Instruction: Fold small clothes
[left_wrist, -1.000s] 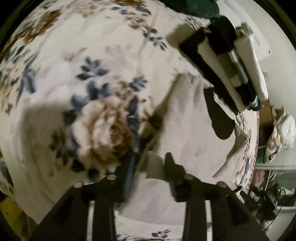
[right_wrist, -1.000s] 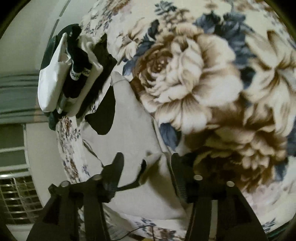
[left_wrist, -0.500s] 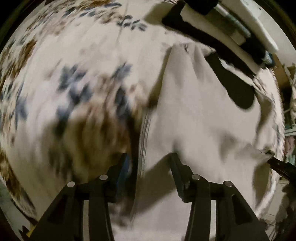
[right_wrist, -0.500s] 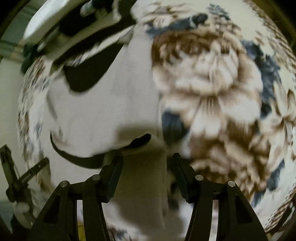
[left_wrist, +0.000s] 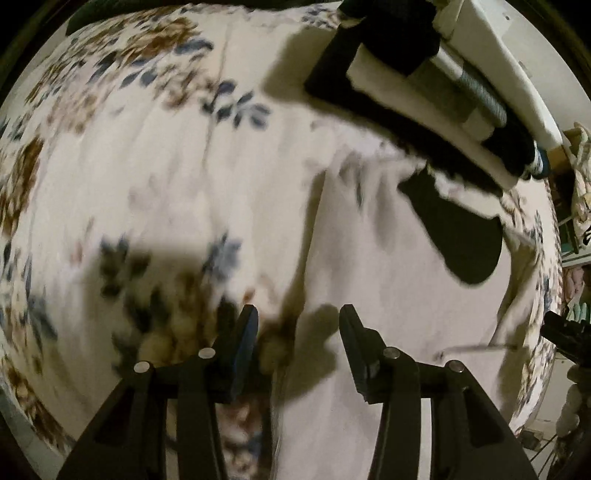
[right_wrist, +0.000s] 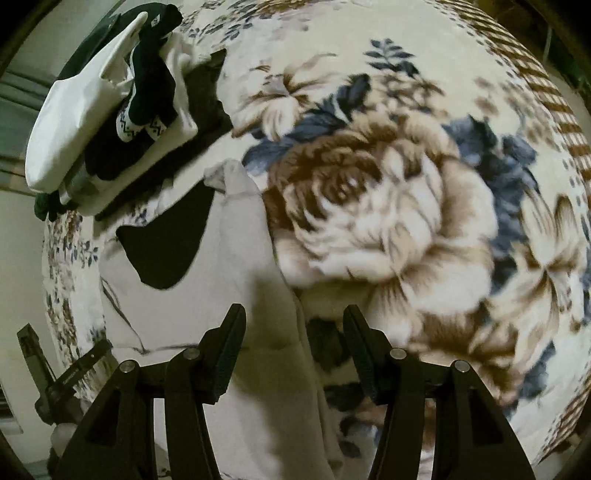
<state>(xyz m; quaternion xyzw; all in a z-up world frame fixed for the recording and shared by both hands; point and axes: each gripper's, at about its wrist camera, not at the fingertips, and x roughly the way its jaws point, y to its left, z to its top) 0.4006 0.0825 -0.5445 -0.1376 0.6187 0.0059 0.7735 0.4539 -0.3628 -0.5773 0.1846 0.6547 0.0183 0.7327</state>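
Lying flat on the floral blanket (right_wrist: 388, 206), a pale grey garment (right_wrist: 236, 266) with a black patch (right_wrist: 166, 243) is seen in both wrist views, its long edge running away from the cameras toward a stack of folded clothes (right_wrist: 122, 110). In the left wrist view the garment (left_wrist: 388, 295) fills the right half of the picture, its edge passing between the fingers of the left gripper (left_wrist: 298, 332). The left jaws are held apart and nothing is clamped between them. The right gripper (right_wrist: 293, 332) is likewise held with its jaws apart above the near part of the cloth, gripping nothing.

The step in hand is judged to be the start of a fold: the garment appears spread but not yet doubled over. For the next move, a near corner or edge would need to be pinched by each gripper and carried across toward the far end, with the two sides kept level so that the fold lands square.

Much is blurred by motion in the left view, so seams and hems cannot be read there. The garment's near end is cut off behind the grippers in both views, and its kind cannot be told. The stack (left_wrist: 424, 85) is partly cut off at the frame edge.
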